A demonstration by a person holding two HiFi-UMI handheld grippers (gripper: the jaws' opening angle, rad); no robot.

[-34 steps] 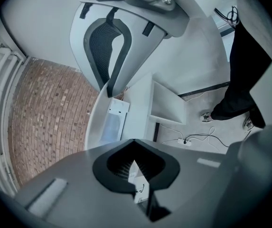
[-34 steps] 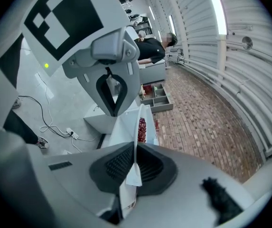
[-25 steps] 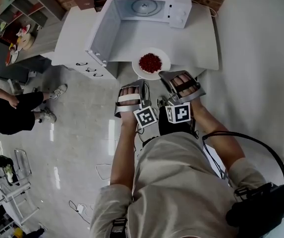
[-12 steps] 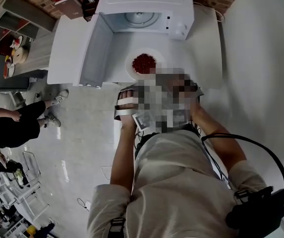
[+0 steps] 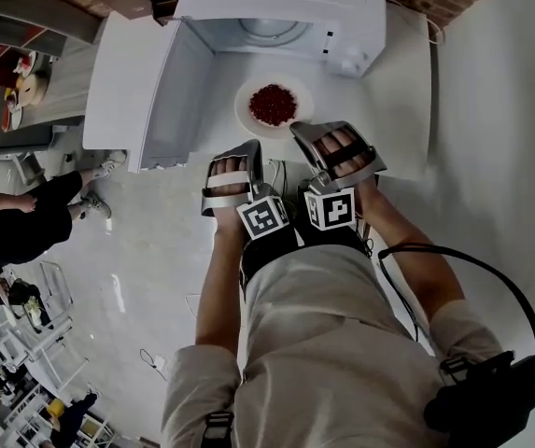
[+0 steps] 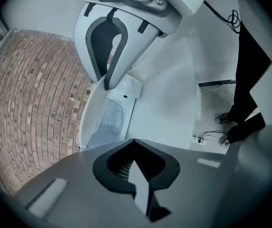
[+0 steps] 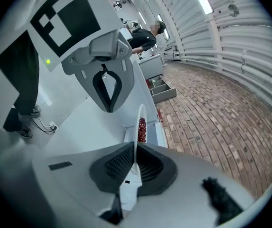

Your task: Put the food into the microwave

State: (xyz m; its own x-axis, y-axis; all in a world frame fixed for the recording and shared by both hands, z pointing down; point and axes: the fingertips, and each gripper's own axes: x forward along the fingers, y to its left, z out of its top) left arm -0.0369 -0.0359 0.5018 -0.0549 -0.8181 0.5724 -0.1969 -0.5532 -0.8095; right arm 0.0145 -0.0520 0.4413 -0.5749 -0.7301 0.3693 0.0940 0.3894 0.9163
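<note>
Jaws of the right gripper (image 7: 135,148) pinch the rim of the round white plate of red food (image 5: 274,104) before the open white microwave (image 5: 286,7), while the left gripper (image 6: 133,141) is closed on nothing.

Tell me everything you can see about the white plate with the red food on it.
The round white plate looks like smooth ceramic or plastic. A heap of small red pieces covers its middle, leaving a broad bare rim. It sits level over the white counter, just in front of the open white microwave. The right gripper has its fingers closed on the near rim. Whether the plate's base touches the counter cannot be told.
</note>
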